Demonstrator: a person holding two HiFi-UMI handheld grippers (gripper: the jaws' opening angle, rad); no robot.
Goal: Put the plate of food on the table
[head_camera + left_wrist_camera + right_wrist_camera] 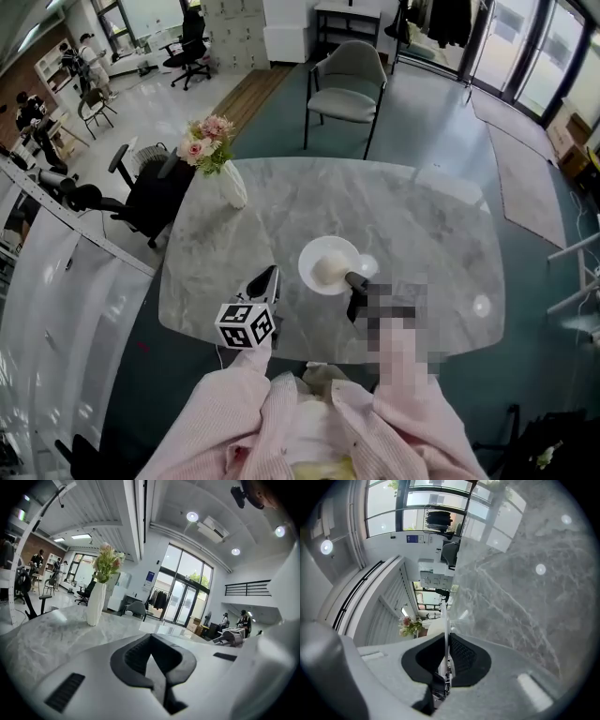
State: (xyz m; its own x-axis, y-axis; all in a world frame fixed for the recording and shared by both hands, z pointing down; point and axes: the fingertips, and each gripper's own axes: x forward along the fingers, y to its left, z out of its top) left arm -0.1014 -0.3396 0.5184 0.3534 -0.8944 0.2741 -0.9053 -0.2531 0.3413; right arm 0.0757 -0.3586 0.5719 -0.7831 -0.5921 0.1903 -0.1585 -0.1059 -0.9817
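Observation:
A white plate [319, 253] carrying a pale round piece of food [328, 269] is low over the grey marble table [412, 225], near its front edge. I cannot tell whether it touches the top. My right gripper [352, 279] is shut on the plate's near right rim. In the right gripper view the plate [445, 616] shows edge-on as a thin white line pinched between the dark pads of the right gripper [446, 641]. My left gripper [269, 279] hovers just left of the plate, shut and holding nothing. The left gripper [151, 641] points across the tabletop.
A white vase of pink flowers [228, 178] stands at the table's far left corner, and the vase [95, 603] is also in the left gripper view. A grey armchair [345, 89] stands beyond the table. Black office chairs and people are far off at the left.

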